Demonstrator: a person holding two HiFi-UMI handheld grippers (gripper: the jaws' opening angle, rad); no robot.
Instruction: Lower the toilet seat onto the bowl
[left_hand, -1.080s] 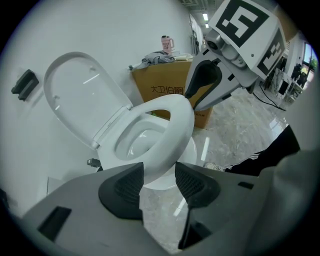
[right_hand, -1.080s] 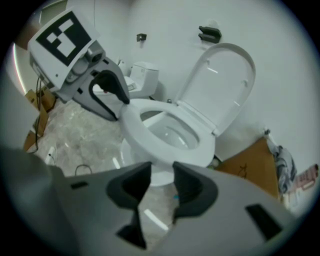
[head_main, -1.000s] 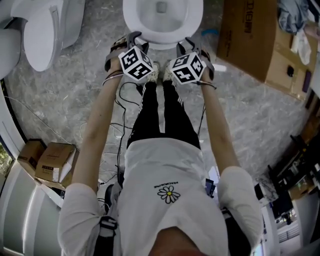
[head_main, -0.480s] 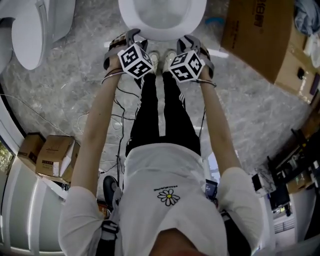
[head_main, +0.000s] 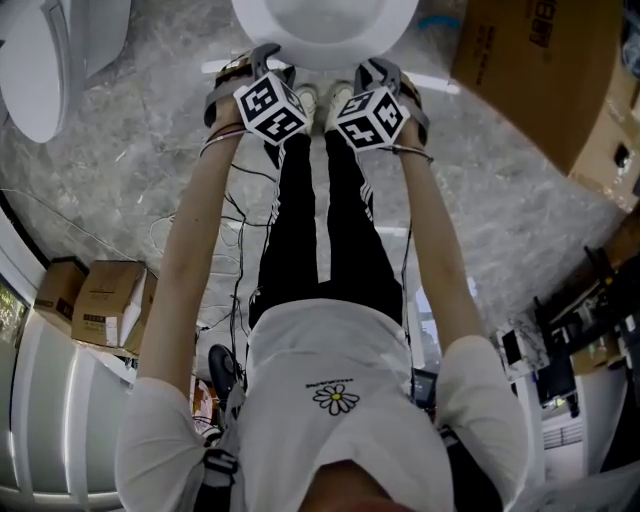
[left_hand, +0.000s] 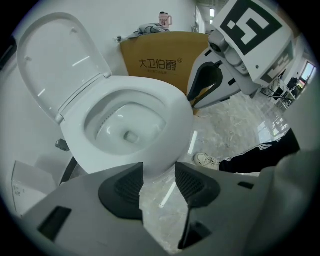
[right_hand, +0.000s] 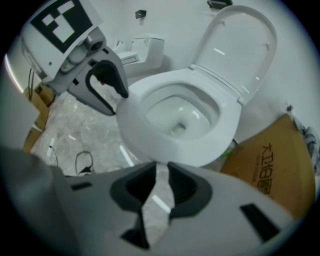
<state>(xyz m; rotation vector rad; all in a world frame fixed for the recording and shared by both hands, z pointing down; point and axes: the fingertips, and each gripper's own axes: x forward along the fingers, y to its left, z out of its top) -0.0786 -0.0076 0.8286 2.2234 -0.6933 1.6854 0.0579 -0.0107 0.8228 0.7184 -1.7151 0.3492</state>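
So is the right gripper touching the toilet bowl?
Cannot tell. In the right gripper view the right gripper has just been closing its jaws, only floor between them; their tips overlap the toilet bowl, and the head view shows no plain gap.

The seat (left_hand: 55, 65) is white and glossy, and it shows as one solid oval panel. It stands raised, hinged at the back of the bowl (left_hand: 167, 112) and tilted back past upright, with its inner face turned to the front. Two small bumpers sit on that face near its top. From the other side the seat (right_hand: 240, 45) reads the same, clear of the rim all the way round except at the hinge.

The bowl (right_hand: 222, 132) is white with a broad, smooth, rounded rim, open, with a little water at the drain. Its front edge (head_main: 325, 30) overhangs the grey marbled floor (head_main: 130, 160).
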